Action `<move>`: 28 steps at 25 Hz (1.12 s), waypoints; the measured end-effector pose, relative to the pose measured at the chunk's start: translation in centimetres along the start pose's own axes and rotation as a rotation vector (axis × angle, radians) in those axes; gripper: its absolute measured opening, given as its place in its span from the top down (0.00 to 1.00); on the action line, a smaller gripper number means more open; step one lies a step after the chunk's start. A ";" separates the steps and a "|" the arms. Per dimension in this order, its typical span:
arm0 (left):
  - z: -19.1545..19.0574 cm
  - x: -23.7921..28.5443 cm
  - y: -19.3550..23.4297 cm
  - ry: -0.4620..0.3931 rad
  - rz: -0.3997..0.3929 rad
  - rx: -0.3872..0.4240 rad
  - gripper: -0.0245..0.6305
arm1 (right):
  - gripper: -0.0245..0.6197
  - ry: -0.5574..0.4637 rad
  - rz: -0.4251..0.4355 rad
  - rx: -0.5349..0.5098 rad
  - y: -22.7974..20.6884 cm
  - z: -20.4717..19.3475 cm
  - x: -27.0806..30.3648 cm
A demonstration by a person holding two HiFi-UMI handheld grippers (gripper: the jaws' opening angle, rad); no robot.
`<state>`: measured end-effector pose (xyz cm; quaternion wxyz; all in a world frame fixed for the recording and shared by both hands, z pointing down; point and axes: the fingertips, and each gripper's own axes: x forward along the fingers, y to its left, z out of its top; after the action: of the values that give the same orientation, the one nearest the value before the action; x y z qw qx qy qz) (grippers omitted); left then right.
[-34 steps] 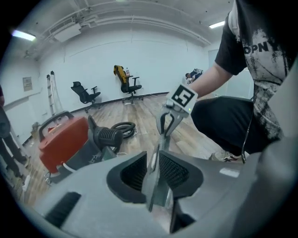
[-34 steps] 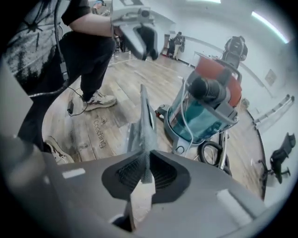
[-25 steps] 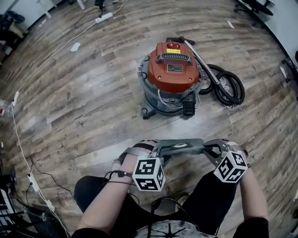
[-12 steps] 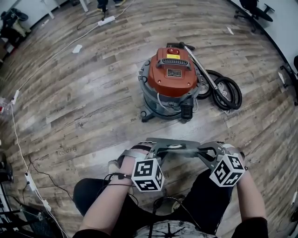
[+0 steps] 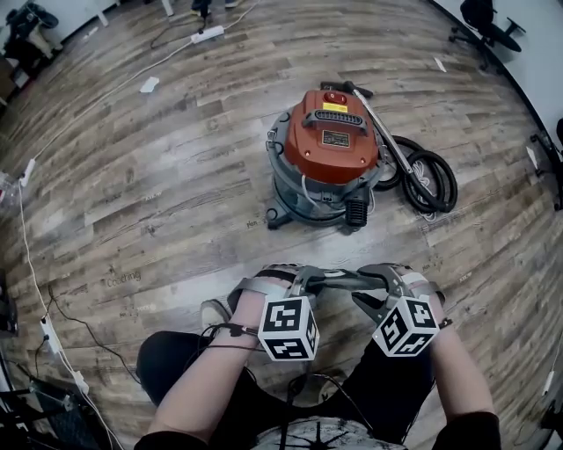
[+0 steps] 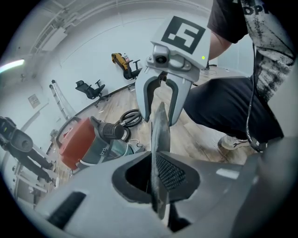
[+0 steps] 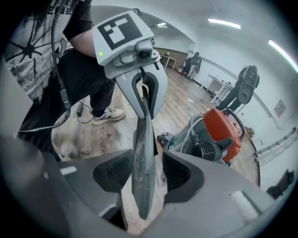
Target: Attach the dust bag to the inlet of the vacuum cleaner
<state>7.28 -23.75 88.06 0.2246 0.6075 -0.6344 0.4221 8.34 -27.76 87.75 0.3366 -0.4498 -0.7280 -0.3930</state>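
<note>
A flat grey dust bag hangs edge-on between my two grippers, above the person's knees. My left gripper has just been closing and is shut on the bag's left end. In its own view my left gripper has the pads pinching the bag. My right gripper has just been opening. In the right gripper view the bag stands between the spread jaws of the right gripper, with gaps on both sides. The orange-topped vacuum cleaner stands upright on the floor beyond both grippers.
A black hose and metal wand lie coiled to the right of the vacuum. A white cable runs along the left floor. A shoe and dark trouser legs sit below the grippers. Office chairs stand at the far right.
The right gripper has moved left, closer to the left gripper, and the visible span of bag between them is shorter. The left gripper has stayed roughly in place.
</note>
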 end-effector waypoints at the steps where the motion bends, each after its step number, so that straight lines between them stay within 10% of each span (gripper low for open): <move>1: 0.4 -0.1 -0.1 -0.008 0.000 0.002 0.92 | 0.66 0.007 -0.011 -0.008 -0.1 -0.1 0.2; 7: 1.0 -0.1 -0.8 -0.015 0.001 0.000 0.92 | 0.90 0.038 -0.066 -0.081 0.0 -0.6 0.3; 28: 4.2 -1.5 -0.1 0.015 0.135 0.038 0.92 | 0.91 -0.075 -0.174 -0.084 -1.5 -0.6 -4.7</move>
<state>8.53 -26.32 84.60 0.1887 0.5644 -0.6638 0.4529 8.77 -30.51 83.65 0.2546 -0.4129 -0.7593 -0.4337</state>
